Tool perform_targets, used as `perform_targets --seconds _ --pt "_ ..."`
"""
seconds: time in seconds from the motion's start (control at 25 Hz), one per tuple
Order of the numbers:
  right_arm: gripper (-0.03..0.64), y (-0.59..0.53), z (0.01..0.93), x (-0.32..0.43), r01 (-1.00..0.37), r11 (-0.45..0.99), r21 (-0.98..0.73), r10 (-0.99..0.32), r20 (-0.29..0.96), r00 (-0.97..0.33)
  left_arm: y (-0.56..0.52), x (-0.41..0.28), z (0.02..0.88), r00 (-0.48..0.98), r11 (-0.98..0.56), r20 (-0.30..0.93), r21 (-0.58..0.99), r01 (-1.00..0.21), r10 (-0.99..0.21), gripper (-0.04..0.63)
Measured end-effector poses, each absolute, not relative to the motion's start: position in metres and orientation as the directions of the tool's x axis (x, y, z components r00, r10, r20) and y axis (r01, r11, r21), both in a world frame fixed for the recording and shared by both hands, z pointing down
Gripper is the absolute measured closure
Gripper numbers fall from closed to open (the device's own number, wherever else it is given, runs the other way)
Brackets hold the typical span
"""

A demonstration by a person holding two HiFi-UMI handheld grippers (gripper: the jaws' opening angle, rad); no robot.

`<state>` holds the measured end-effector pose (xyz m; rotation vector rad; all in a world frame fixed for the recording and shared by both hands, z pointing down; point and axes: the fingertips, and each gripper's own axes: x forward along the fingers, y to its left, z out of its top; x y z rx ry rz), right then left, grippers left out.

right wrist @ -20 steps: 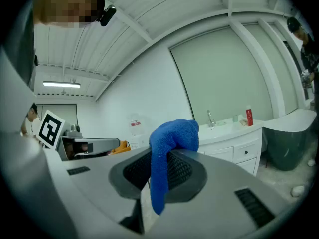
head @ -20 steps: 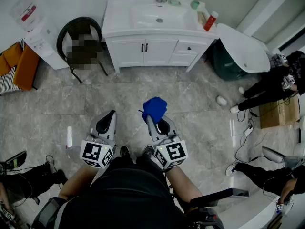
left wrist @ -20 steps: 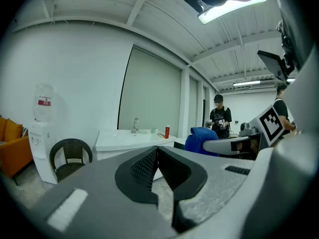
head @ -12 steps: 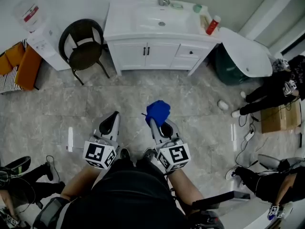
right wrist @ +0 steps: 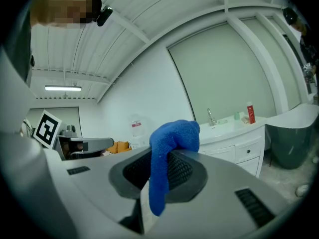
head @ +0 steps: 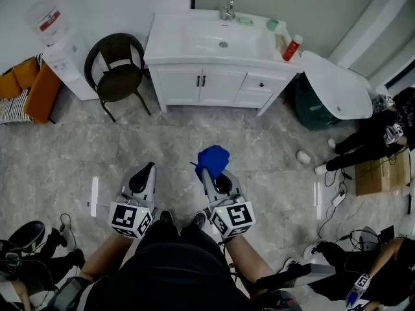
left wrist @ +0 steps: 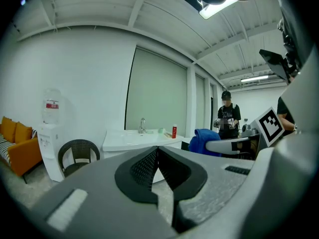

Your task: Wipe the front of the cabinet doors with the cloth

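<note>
A white vanity cabinet with two doors [head: 200, 87] and drawers stands against the far wall, well ahead of both grippers. My right gripper [head: 209, 167] is shut on a bunched blue cloth [head: 213, 159], which droops over its jaws in the right gripper view as blue cloth [right wrist: 169, 153]. My left gripper [head: 146, 171] is shut with nothing in it, held left of the right one over the grey floor. The left gripper view shows the cabinet [left wrist: 133, 144] ahead and the cloth [left wrist: 203, 139] at right.
A dark wicker chair [head: 117, 69] stands left of the cabinet, with a water dispenser [head: 57, 49] and an orange sofa [head: 27, 87] further left. A white tub [head: 337, 83] and green bin sit right of the cabinet. People and cables lie at the right and left edges.
The cabinet and chair have slid lower in the head view, so more of the back wall shows. Both grippers keep their pose, the cloth still held.
</note>
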<state>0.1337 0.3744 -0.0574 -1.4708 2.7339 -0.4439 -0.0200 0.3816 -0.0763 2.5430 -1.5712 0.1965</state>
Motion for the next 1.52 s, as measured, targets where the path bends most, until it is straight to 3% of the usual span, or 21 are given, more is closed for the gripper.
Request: perform_targets --seconds 0.2,0.44,0.76,1.0,1.2,1.52 --pt "0.568 0.349 -0.062 0.140 -0.811 0.540 -0.224 -0.818 0.089 -0.569 0.371 -0.034 -0.083 0.375 -0.374 0.162 0.035 -0.927 -0.913 0.592" --pt "0.568 0.315 -0.049 0.147 -0.849 0.489 -0.202 -0.843 0.140 -0.519 0.343 -0.050 -0.080 0.334 -0.329 0.150 0.054 -0.943 -0.931 0.592" --pt "0.568 0.227 -0.032 0.110 -0.889 0.445 -0.107 -0.865 0.207 -0.458 0.251 -0.099 -0.053 0.384 -0.372 0.159 0.098 -0.923 -0.910 0.592" --pt "0.568 0.132 -0.025 0.065 -0.917 0.388 -0.092 -0.897 0.190 -0.398 0.160 -0.143 -0.037 0.443 -0.427 0.174 0.124 -0.896 -0.880 0.592" --pt "0.568 0.065 -0.008 0.025 -0.910 0.404 -0.092 -0.888 0.201 -0.414 0.100 -0.158 -0.023 0.470 -0.455 0.191 0.120 -0.882 -0.862 0.592" --pt "0.568 -0.007 0.037 -0.001 -0.866 0.487 -0.110 -0.845 0.190 -0.500 0.024 -0.158 0.014 0.389 -0.374 0.212 0.110 -0.921 -0.896 0.592"
